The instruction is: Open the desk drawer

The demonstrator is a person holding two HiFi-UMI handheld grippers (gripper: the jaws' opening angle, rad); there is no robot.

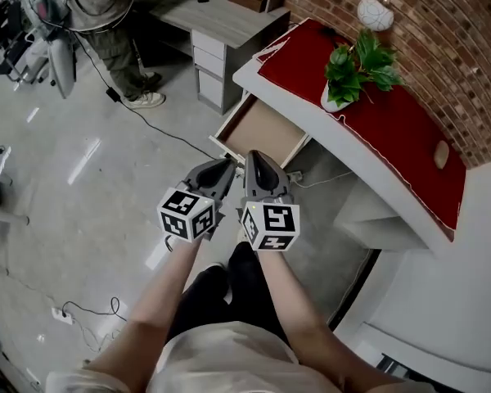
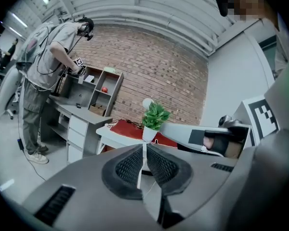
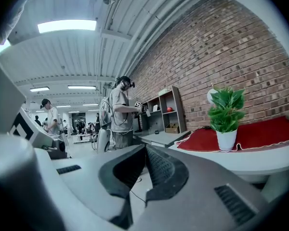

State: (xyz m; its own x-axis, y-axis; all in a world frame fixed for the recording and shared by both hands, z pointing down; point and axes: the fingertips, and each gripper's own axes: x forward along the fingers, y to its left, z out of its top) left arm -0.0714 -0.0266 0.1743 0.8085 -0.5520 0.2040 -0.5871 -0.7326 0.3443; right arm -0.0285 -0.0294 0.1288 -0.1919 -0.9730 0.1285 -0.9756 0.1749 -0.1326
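In the head view the desk drawer (image 1: 262, 129) stands pulled out from under the white desk (image 1: 362, 173), and its wooden inside looks empty. A red cloth (image 1: 393, 129) and a potted plant (image 1: 356, 68) lie on the desk top. My left gripper (image 1: 230, 164) and right gripper (image 1: 258, 155) hang side by side in the air, just short of the drawer's front edge and touching nothing. In the left gripper view the left gripper (image 2: 144, 145) is shut and empty. The right gripper (image 3: 145, 147) is likewise shut and empty in its own view. Both views look level toward the plant (image 3: 226, 112).
A second grey desk with drawers (image 1: 221, 35) stands beyond the open drawer, and a person (image 1: 114, 23) stands at it. Cables (image 1: 151, 123) run across the floor, and a power strip (image 1: 61, 313) lies at the lower left. A brick wall (image 1: 442, 31) backs the white desk.
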